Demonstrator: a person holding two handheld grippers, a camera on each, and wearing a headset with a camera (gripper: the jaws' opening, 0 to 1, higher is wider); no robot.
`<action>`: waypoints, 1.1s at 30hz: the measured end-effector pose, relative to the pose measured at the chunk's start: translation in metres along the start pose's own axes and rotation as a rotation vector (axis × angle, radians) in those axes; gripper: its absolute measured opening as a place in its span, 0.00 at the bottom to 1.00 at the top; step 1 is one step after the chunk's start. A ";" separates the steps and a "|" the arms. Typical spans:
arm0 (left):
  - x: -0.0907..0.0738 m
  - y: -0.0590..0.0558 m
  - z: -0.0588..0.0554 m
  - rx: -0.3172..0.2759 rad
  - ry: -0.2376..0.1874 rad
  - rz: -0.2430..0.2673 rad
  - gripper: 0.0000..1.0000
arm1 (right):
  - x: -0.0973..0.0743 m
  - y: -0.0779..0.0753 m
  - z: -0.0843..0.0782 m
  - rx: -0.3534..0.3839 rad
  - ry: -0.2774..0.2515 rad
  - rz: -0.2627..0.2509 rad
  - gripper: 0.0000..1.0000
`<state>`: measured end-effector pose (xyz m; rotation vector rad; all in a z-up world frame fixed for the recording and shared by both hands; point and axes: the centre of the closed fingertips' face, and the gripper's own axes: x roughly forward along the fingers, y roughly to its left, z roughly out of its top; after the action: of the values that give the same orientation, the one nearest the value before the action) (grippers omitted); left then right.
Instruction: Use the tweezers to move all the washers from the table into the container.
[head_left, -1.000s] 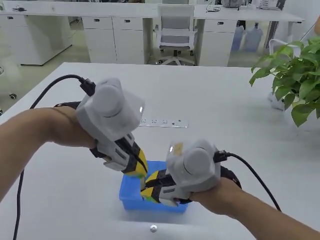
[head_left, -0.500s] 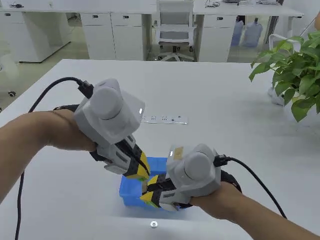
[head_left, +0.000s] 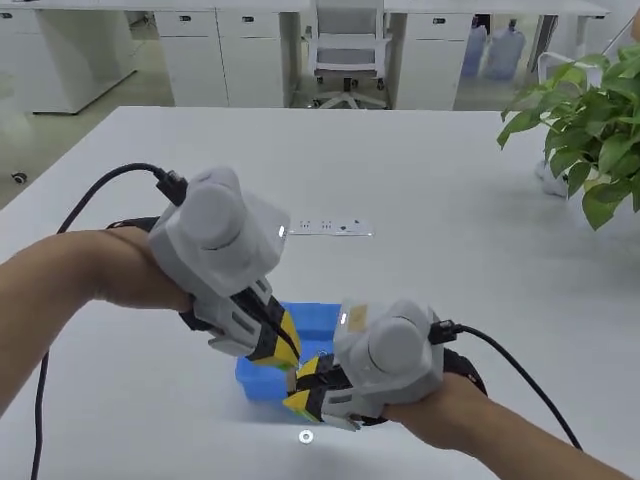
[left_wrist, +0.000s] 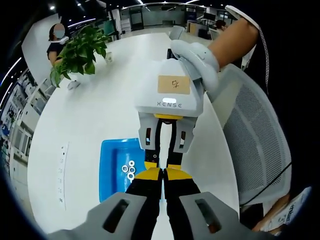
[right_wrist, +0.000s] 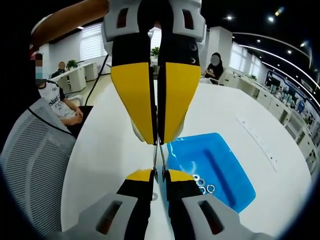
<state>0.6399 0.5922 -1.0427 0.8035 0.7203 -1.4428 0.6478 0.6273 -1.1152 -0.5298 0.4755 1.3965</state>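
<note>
Few washers (left_wrist: 129, 169) in container (left_wrist: 110, 150), 1 washer (head_left: 306, 436) left on bench (head_left: 450, 200). Left hand-held gripper (left_wrist: 162, 173) & right hand-held gripper (right_wrist: 159, 175) both pinching tweezers (right_wrist: 157, 157).

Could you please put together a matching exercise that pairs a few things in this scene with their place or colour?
Things:
1. container
2. three washers
3. single washer
4. plant

Place or colour:
a. lying on the bare table
b. green
c. blue
d. inside the container

Pairs: 1-c, 2-d, 3-a, 4-b
</note>
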 end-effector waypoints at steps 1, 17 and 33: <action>0.002 -0.001 -0.001 -0.002 0.000 -0.003 0.05 | 0.000 0.001 -0.001 -0.001 0.002 -0.001 0.11; 0.021 -0.009 -0.015 -0.019 0.003 -0.029 0.05 | 0.009 0.013 -0.023 -0.017 0.043 0.004 0.11; 0.033 -0.012 -0.020 -0.024 0.007 -0.046 0.05 | 0.013 0.017 -0.036 -0.013 0.053 -0.008 0.12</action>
<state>0.6291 0.5910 -1.0814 0.7782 0.7641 -1.4712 0.6326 0.6173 -1.1532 -0.5796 0.5073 1.3816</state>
